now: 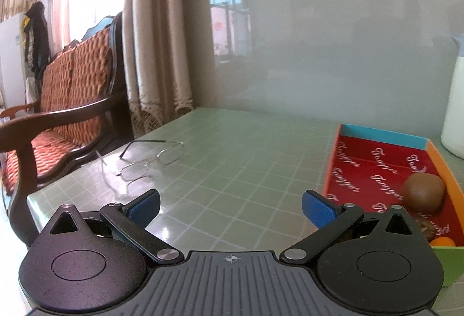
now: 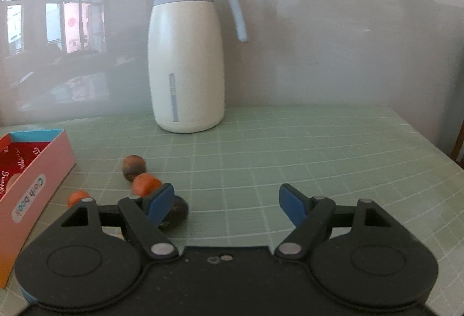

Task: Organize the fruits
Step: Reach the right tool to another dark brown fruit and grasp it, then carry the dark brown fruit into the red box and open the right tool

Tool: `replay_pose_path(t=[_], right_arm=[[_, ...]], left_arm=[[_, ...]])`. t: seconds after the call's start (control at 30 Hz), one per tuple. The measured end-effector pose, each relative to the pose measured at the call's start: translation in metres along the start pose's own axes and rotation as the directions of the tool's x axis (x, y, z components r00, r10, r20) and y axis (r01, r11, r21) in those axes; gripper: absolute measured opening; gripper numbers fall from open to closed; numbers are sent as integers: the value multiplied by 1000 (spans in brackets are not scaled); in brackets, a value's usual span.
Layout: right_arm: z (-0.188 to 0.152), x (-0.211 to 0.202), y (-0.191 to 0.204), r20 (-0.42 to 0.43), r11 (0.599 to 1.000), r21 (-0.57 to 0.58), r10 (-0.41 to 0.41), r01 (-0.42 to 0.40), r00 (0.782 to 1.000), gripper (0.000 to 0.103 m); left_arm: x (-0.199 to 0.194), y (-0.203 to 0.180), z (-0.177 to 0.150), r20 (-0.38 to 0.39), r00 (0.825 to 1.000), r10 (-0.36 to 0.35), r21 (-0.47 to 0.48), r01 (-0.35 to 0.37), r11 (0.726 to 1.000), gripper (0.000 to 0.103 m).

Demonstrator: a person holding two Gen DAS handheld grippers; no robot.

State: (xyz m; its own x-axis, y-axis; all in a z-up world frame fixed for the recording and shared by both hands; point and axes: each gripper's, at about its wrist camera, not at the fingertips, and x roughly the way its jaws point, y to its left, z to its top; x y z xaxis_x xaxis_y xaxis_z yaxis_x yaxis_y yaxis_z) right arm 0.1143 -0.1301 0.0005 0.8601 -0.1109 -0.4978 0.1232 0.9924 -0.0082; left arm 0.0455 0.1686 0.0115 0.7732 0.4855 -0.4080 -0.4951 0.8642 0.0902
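Note:
In the left wrist view a shallow box [image 1: 440, 162] with a red printed floor holds a brown kiwi [image 1: 424, 192], a dark fruit [image 1: 426, 227] and a small orange fruit [image 1: 443, 241]. My left gripper [image 1: 230, 207] is open and empty, left of the box. In the right wrist view the box's pink side [image 2: 34, 185] stands at the left. On the mat beside it lie a brown fruit [image 2: 133, 166], two small orange fruits [image 2: 145, 184] [image 2: 77, 197] and a dark fruit [image 2: 177, 211] behind my left finger. My right gripper [image 2: 226, 203] is open and empty, right of the fruits.
A white thermos jug [image 2: 187, 55] with a grey lid stands at the back against the wall; it also shows in the left wrist view [image 1: 455, 101]. Wire-framed glasses [image 1: 148, 159] lie on the green gridded mat [image 1: 232, 165]. A wooden bench [image 1: 58, 124] stands off the table's left edge.

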Motion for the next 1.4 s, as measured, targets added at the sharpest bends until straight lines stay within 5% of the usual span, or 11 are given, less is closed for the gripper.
replay_pose_path(t=[0.43,0.77,1.4], right_arm=[[-4,18,40,-43,998,-30,55,-56,998,77],[-8,44,54,-148,998,-38,42,-48,988,44],[8,6,86,-60,987,-46,154,-156,986,43]], left_arm=[[6,22,-5,-13,999,38,-15,-39,999,103],[7,38,-7,-24,998,65,-27,-66,997,103],[5,47,-9,-22,996,85,-40,-86,996,103]])
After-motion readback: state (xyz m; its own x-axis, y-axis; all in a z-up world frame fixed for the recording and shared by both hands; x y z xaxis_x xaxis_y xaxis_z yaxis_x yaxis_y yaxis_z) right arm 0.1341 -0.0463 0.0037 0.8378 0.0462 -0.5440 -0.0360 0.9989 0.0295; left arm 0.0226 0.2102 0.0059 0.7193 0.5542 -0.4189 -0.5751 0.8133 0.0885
